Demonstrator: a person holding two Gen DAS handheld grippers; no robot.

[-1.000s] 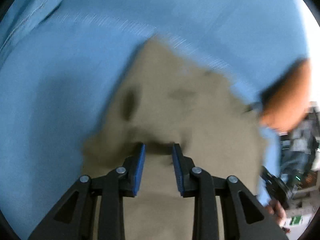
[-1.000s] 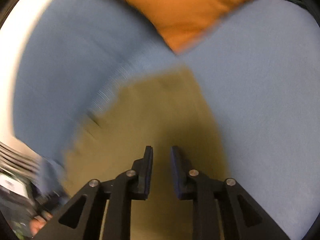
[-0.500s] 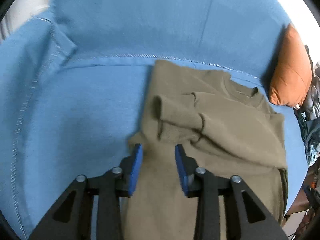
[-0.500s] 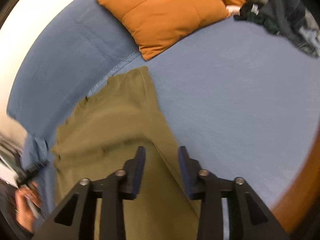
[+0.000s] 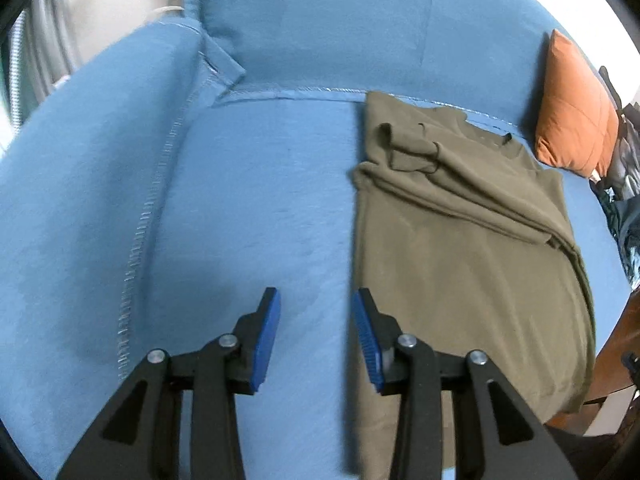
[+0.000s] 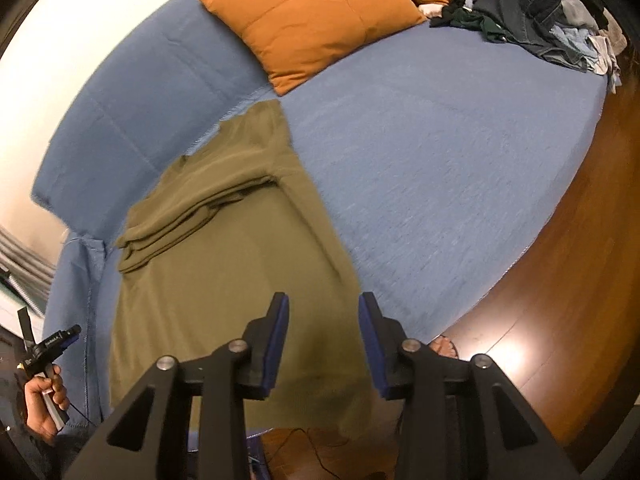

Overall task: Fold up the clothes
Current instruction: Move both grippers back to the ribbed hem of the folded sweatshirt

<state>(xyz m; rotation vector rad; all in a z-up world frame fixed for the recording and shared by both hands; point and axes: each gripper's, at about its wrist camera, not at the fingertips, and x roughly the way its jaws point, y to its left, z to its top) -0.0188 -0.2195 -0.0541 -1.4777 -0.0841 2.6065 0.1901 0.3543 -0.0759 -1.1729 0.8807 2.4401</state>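
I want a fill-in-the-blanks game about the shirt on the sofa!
1. The olive shirt lies on a sofa coloured ____.
2. The cushion leaning against the sofa's back is coloured ____.
3. The left gripper and right gripper both have their jaws ____, holding nothing.
4. In the right wrist view, the pile of clothes sits at the sofa's far ____ end.

Missing words: blue; orange; open; right

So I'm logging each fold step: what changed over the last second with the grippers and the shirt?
Both grippers pulled back and up from the olive shirt. The left gripper and the right gripper opened wider and hold nothing. The left one now hangs over bare blue sofa beside the shirt's edge. The shirt lies flat, sleeves folded in, and the orange cushion stayed put.
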